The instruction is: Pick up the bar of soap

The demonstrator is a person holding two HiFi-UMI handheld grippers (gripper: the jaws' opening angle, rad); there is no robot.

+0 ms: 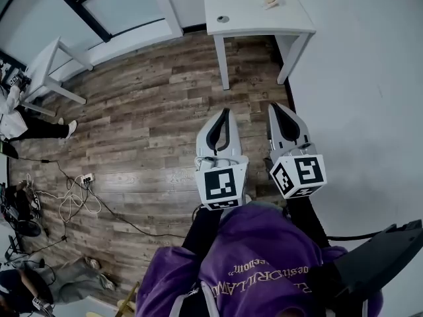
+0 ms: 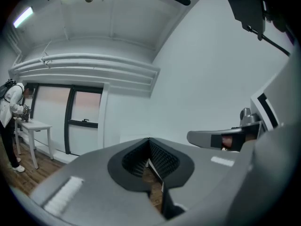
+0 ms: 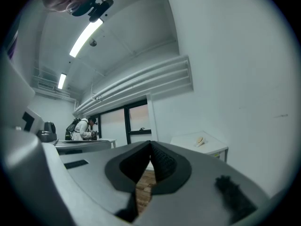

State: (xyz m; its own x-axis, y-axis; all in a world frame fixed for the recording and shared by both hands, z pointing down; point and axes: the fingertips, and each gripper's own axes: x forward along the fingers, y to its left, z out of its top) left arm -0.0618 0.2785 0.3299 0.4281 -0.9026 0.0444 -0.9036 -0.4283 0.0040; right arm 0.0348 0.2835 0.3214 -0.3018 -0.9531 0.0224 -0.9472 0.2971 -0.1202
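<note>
The head view looks steeply down from above the left hand-held gripper (image 1: 223, 113) and right hand-held gripper (image 1: 277, 106), toward the white rectangular counter (image 1: 258, 5). Both gripper views face level. The right one shares that counter (image 3: 212, 146), and both share the dark-framed window (image 2: 84, 121) (image 3: 136, 121) left of it.

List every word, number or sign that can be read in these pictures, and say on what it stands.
Purple shirt: pale print, upside down and partly covered, too distorted to read.
Marker cubes on the left gripper and right gripper: square patterns only, no letters.
No other text shows.
</note>
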